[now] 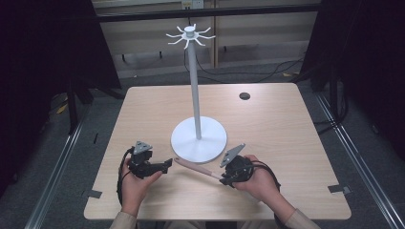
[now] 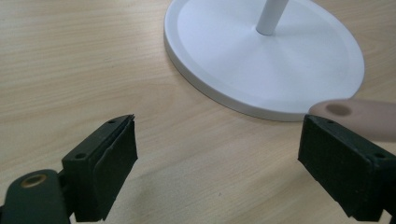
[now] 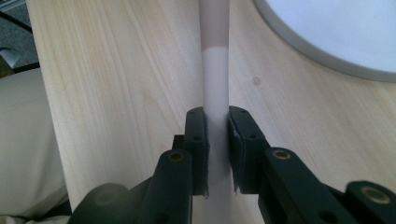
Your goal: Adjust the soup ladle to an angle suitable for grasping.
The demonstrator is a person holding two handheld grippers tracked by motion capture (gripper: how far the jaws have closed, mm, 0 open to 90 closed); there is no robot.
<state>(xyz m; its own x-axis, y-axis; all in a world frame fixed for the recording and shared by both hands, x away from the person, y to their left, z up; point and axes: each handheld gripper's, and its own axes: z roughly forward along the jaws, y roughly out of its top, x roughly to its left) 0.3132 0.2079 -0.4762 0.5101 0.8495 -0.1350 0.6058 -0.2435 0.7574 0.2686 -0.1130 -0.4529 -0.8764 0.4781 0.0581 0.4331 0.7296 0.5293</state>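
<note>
Utensil [image 1: 198, 168] head hidden behind right gripper [image 1: 228, 177], type unclear; handle pinched by its fingers [image 3: 196, 140], tip by white stand [image 1: 198, 138] base. Left gripper [image 1: 165, 165] fingers [image 2: 105, 163] spread, nothing between, over counter [image 1: 267, 124].

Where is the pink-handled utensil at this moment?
In the high view, the utensil lies near the table's front edge, touching the white stand, gripped by the right gripper.

Both hands rest low at the near edge; left gripper [image 1: 165, 165] fingers spread wide, right gripper [image 1: 223, 180] fingers clamped.
</note>
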